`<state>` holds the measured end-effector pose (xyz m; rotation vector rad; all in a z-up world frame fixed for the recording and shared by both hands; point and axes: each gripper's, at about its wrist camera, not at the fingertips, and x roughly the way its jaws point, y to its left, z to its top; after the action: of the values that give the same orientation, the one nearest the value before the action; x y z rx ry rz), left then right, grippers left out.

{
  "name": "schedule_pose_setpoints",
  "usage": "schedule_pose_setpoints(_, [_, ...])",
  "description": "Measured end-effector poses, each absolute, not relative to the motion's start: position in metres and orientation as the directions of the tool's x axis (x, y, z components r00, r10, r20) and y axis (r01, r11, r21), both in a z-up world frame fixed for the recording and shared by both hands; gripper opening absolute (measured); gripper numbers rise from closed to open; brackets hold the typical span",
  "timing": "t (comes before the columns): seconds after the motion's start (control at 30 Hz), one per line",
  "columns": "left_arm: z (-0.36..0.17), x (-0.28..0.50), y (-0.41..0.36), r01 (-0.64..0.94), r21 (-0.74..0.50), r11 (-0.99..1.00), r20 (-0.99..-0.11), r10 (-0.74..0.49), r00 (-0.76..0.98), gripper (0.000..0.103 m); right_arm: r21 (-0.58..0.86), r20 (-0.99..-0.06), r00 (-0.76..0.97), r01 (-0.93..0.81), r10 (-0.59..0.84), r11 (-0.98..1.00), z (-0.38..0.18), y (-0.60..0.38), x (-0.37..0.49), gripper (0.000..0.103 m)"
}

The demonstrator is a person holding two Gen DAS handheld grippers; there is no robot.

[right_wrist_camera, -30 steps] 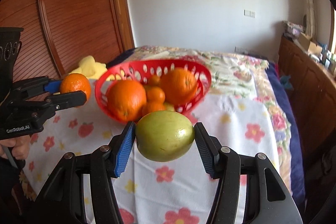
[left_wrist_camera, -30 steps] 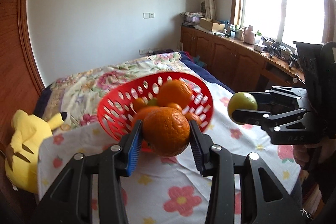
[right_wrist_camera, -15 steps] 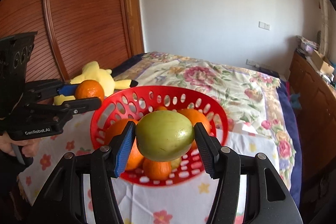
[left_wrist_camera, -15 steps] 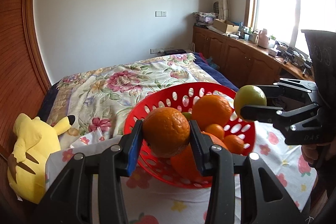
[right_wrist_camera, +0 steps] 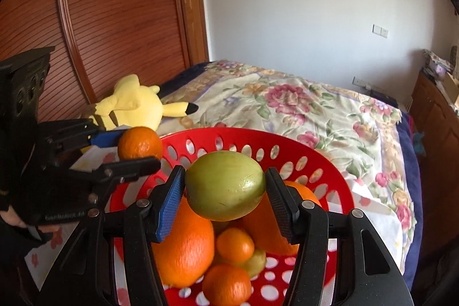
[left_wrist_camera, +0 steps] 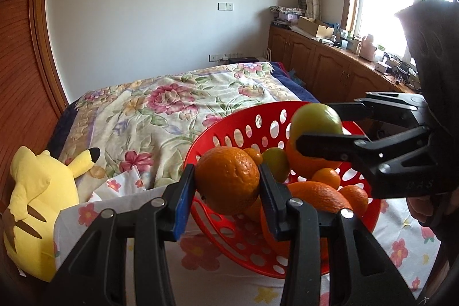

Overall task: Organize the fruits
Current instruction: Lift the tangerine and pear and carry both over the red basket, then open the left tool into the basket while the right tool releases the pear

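Left tongs (left_wrist_camera: 228, 184) were clamped on an orange (left_wrist_camera: 226, 179), held just over the near rim of the red basket (left_wrist_camera: 229, 134). Right tongs (right_wrist_camera: 225, 188) were clamped on a green fruit (right_wrist_camera: 225, 185), held above the basket's middle, over oranges & small tangerines piled inside. Basket sat on a flowered cloth (left_wrist_camera: 401, 245) at the bed's foot (left_wrist_camera: 160, 105); yellow plush toy (left_wrist_camera: 37, 191) lay w/ its back to the wardrobe (right_wrist_camera: 100, 19).
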<state>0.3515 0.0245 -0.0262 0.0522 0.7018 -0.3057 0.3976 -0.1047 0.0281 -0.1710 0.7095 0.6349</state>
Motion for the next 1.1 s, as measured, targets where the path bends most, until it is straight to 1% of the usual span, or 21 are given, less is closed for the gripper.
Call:
schedule_pose_setpoints(0.63, [-0.037,0.357,0.023,0.293,-0.062,0.954,-0.661,-0.26,0.704,0.042,0.081,-0.721,0.506,-0.616,0.472,0.783,0.004,-0.084,0.413,0.059])
schedule_pose_setpoints(1.1, [-0.041,0.354,0.014,0.292,-0.056,0.955,-0.674,-0.252,0.695,0.042,0.073,-0.687,0.547,-0.603,0.478,0.794,0.015,-0.095,0.393,0.058])
